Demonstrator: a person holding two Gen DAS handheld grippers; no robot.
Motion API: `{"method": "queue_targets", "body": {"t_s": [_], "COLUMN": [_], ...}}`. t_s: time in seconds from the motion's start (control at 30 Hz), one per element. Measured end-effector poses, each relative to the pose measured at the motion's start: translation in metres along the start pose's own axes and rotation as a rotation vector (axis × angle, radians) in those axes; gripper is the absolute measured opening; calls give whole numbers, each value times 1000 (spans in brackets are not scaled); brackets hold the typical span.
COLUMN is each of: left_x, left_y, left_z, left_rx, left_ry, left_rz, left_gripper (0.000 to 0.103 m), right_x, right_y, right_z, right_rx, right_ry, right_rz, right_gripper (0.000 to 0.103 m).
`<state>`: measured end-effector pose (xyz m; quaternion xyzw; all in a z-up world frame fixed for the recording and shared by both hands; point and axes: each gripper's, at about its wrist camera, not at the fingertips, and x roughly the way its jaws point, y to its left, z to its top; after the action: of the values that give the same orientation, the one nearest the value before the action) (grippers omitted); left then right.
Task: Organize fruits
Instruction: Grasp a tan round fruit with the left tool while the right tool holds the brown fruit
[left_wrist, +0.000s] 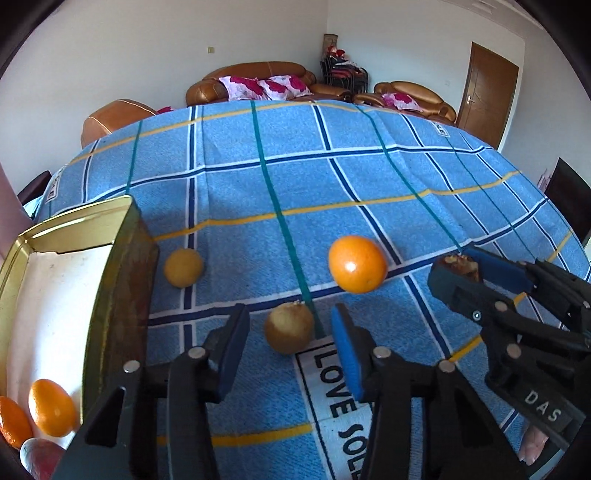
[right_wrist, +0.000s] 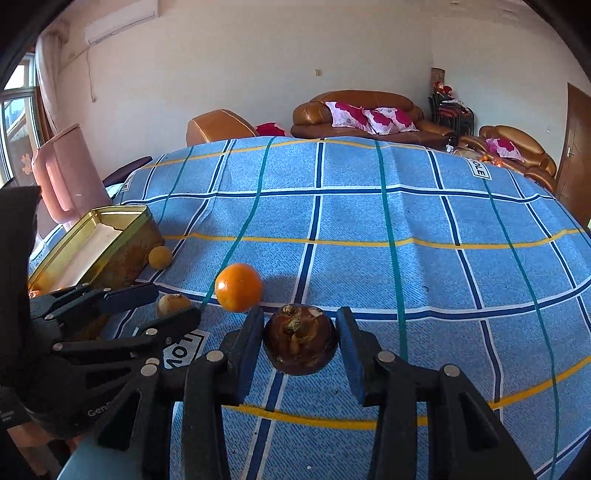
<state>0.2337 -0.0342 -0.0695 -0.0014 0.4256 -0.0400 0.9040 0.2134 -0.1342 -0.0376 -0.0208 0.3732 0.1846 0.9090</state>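
The left hand-held gripper (left_wrist: 290, 341) hangs with its jaws apart on either side of a brownish round fruit (left_wrist: 289, 328) lying on the blue checked cloth (left_wrist: 332, 184) over the surface. Beyond it lie a bright orange (left_wrist: 357, 264) and, just beside the gold tin (left_wrist: 110, 258), a small yellow fruit (left_wrist: 183, 267); the tin holds two oranges (left_wrist: 51, 407) near its lower corner. At right, the right hand-held gripper (left_wrist: 461, 267) grips a dark brown fruit (left_wrist: 462, 264).
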Motion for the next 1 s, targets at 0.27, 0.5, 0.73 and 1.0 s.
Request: {"method": "queue_targets", "body": {"t_s": [0.27, 0.5, 0.73, 1.0], "left_x": [-4, -20, -38, -50], "left_y": [2, 3, 0, -1], "left_z": [-4, -7, -9, -11], "left_rx": [-8, -2, 17, 23], "left_ry": [-8, -73, -157, -223], "left_rz": [-39, -59, -44, -32], "left_gripper": [28, 28, 28, 28], "right_x": [-5, -10, -19, -28], "right_y": [2, 3, 4, 6], "right_z": [-1, -3, -4, -5], "right_rx": [-12, -22, -32, -43], "right_ry": [-22, -49, -92, -141], "right_rz": [31, 44, 67, 89], "right_gripper": [43, 43, 43, 43]}}
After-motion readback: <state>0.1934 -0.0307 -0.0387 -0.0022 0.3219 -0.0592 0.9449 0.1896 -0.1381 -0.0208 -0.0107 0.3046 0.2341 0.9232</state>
